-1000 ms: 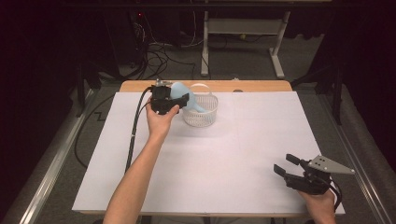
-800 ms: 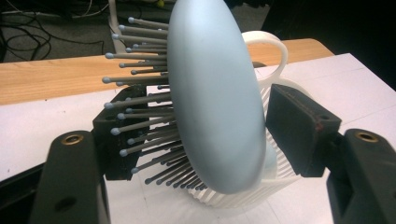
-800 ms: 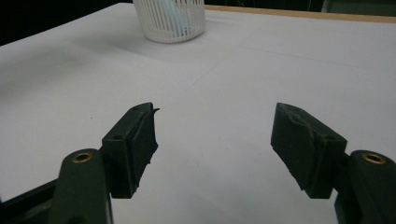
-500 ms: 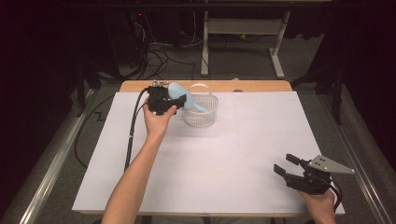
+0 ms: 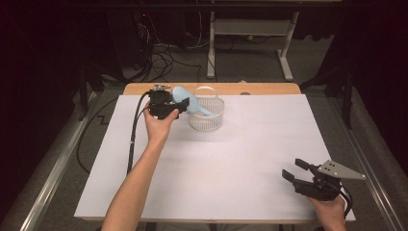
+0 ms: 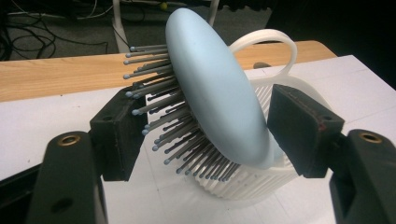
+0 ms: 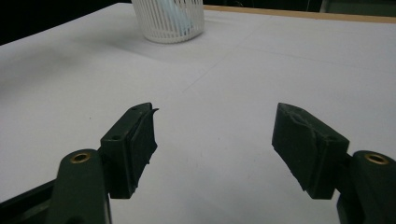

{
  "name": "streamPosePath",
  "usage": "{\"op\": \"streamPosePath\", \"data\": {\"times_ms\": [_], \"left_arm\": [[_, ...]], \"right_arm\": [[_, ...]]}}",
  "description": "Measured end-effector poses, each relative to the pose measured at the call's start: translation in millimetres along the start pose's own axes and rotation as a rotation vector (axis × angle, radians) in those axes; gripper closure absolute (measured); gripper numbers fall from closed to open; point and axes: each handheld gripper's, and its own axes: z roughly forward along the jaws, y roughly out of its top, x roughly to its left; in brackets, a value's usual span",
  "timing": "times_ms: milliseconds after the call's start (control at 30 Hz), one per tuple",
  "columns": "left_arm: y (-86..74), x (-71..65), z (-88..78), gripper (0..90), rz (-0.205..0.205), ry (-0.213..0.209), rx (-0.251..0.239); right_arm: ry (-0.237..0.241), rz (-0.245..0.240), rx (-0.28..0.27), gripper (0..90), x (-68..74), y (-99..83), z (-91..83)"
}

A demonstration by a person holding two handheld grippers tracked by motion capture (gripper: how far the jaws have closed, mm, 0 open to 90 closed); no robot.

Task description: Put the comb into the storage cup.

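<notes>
My left claw [image 6: 205,135] pinches the blue hairbrush [image 6: 219,102], its handle down in the white basket [image 5: 207,114]; next I judge I should spread the jaws and release it.

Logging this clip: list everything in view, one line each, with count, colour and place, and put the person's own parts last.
Light blue plastic hairbrush with grey bristles: one, between the left fingers, handle down in the basket.
White slatted plastic basket with a loop handle: one, far middle of the table.
White sheet covering the table: one, over most of the top.
Wooden tabletop: one, bare strip along the far edge.
White metal frame legs: one set, on the floor beyond the table.
Black cables: several, on the floor beyond.
Left gripper: black, closed on the hairbrush.
Right gripper: black, open, near right corner.
</notes>
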Motion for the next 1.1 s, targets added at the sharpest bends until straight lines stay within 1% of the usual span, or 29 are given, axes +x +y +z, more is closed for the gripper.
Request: {"op": "streamPosePath", "data": {"times_ms": [133, 167, 267, 400, 600, 767, 833, 900, 1000, 1100], "left_arm": [[-0.8, 0.6, -1.2, 30.2, 0.001, -0.003, -0.002], [-0.6, 0.6, -2.4, 30.2, 0.01, 0.001, -0.002], [-0.4, 1.2, -3.5, 29.9, 0.012, 0.001, -0.002], [-0.5, 1.5, -6.2, 29.6, 0.02, 0.011, -0.011], [-1.3, 0.7, -10.1, 29.4, 0.047, 0.019, -0.012], [-1.0, 0.0, -12.3, 29.3, 0.054, 0.023, -0.019], [-1.0, 0.2, -14.4, 29.3, 0.063, 0.029, -0.014], [-1.1, 0.0, -15.0, 29.3, 0.062, 0.029, -0.017], [-2.3, -0.4, -18.1, 29.3, 0.075, 0.032, -0.016], [-2.9, -1.0, -19.2, 29.3, 0.072, 0.031, -0.02]], "right_arm": [[-0.001, 0.0, 0.001, 31.0, 0.2, 0.0, 0.1], [-0.001, -0.001, 0.001, 31.0, 0.3, 0.0, 0.2], [-0.002, -0.004, 0.001, 31.0, 0.4, 0.1, 0.3], [-0.002, -0.002, 0.001, 31.1, 0.6, 0.1, 0.1], [-0.003, -0.001, 0.0, 31.2, 0.4, 0.1, 0.2], [-0.004, 0.0, 0.001, 31.2, 0.4, 0.0, 0.2], [-0.005, 0.0, 0.001, 31.2, 0.6, 0.0, 0.0], [-0.005, -0.001, 0.0, 31.2, 0.8, 0.0, -0.1], [-0.006, -0.003, -0.002, 31.3, 1.6, 0.3, -0.2], [-0.007, -0.002, -0.002, 31.3, 1.3, 0.2, -0.2]]}}
